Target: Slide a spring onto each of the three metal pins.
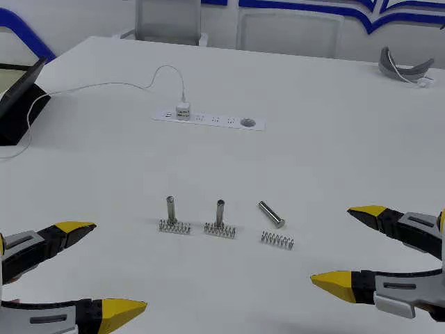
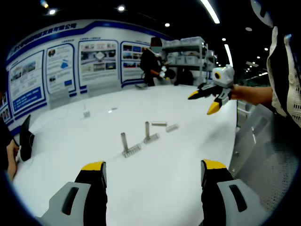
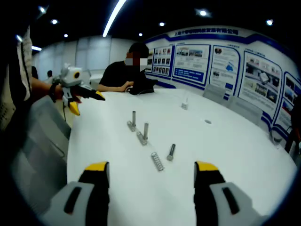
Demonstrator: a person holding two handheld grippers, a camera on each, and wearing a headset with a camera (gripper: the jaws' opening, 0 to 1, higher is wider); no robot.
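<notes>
Left gripper (image 1: 119,265) and right gripper (image 1: 329,245) are held, jaws apart and empty, at eight and four o'clock. Three pins are counted: left pin (image 1: 170,207) and middle pin (image 1: 220,210) upright, right pin (image 1: 271,214) toppled. Three springs (image 1: 220,230) are laid at their six o'clock.

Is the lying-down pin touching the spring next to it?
Apart. The head view shows a strip of bare table between the lying pin and the spring.

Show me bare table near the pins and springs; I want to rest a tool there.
Free: the broad stretch between the power strip and the pins; also the near strip between left tool and right tool. Crowded: the row of pins and springs.
</notes>
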